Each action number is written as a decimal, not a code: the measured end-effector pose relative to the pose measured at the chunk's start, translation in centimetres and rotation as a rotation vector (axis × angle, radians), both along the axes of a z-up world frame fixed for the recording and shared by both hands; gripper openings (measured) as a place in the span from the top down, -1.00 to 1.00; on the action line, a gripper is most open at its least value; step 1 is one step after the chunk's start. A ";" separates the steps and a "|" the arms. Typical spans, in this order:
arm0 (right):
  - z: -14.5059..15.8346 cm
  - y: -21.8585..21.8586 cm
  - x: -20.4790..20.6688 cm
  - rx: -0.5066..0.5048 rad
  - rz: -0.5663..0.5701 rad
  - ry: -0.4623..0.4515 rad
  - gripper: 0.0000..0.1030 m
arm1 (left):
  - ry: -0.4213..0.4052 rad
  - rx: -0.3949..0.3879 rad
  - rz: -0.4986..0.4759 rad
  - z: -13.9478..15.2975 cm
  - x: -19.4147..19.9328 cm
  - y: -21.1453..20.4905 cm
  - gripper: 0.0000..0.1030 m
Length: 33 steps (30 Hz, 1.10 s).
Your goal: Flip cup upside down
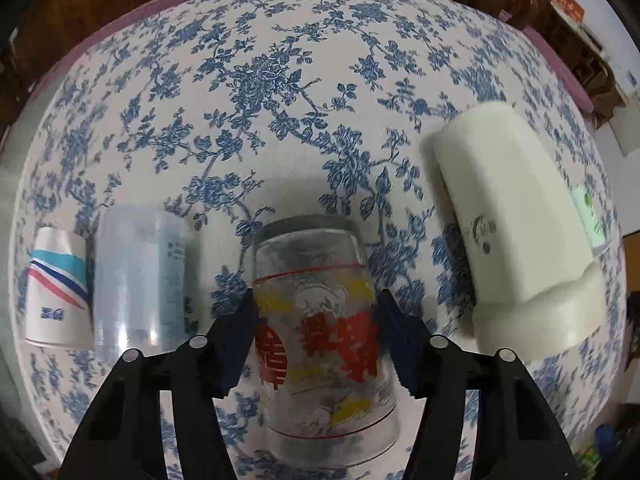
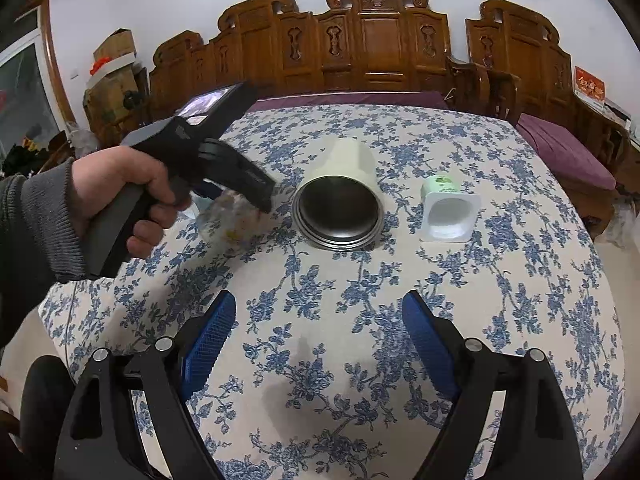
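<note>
A clear glass cup (image 1: 324, 328) with red and yellow print sits between the fingers of my left gripper (image 1: 316, 320), base pointing away from the camera and mouth toward it. The blue pads touch its sides, so the gripper is shut on it. In the right wrist view the same glass (image 2: 230, 220) shows partly hidden under the left gripper body (image 2: 208, 152) and the hand. My right gripper (image 2: 320, 332) is open and empty, low over the near part of the table.
A floral tablecloth (image 1: 280, 80) covers the table. A paper cup (image 1: 56, 292) and a clear plastic cup (image 1: 140, 284) stand left of the glass. A cream mug (image 1: 516, 224) lies right of it, also seen in the right wrist view (image 2: 340, 204), beside a yogurt pot (image 2: 448, 212). Wooden chairs (image 2: 380, 40) stand behind.
</note>
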State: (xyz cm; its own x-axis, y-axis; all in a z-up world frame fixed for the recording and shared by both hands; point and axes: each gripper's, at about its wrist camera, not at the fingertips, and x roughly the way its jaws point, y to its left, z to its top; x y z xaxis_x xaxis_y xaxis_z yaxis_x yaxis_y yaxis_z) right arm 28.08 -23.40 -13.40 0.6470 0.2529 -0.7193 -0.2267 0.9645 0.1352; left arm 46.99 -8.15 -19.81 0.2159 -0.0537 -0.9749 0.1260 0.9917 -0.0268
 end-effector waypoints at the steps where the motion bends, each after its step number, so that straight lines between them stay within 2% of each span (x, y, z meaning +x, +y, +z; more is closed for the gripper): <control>1: 0.1 -0.2 -0.1 -0.004 -0.003 -0.001 -0.69 | 0.000 -0.005 -0.006 0.2 -0.3 0.1 -0.07; 8: 0.8 -1.1 -0.9 -0.030 -0.024 -0.011 -0.69 | -0.061 -0.038 -0.059 3.2 -5.2 1.6 -0.07; 13: 1.3 -1.5 -2.3 -0.069 -0.025 -0.025 -0.69 | -0.088 -0.067 -0.100 4.5 -9.4 1.2 -0.07; 21: 1.6 -2.8 -4.0 -0.069 -0.043 -0.027 -0.69 | -0.081 -0.093 -0.135 2.7 -15.3 -0.1 -0.08; 29: 1.3 -3.2 -4.7 -0.062 -0.053 -0.013 -0.69 | -0.061 -0.065 -0.134 0.4 -16.3 -1.1 -0.09; 33: 1.5 -2.9 -5.0 -0.072 -0.051 -0.017 -0.69 | -0.101 -0.090 -0.137 1.5 -17.1 -0.6 -0.08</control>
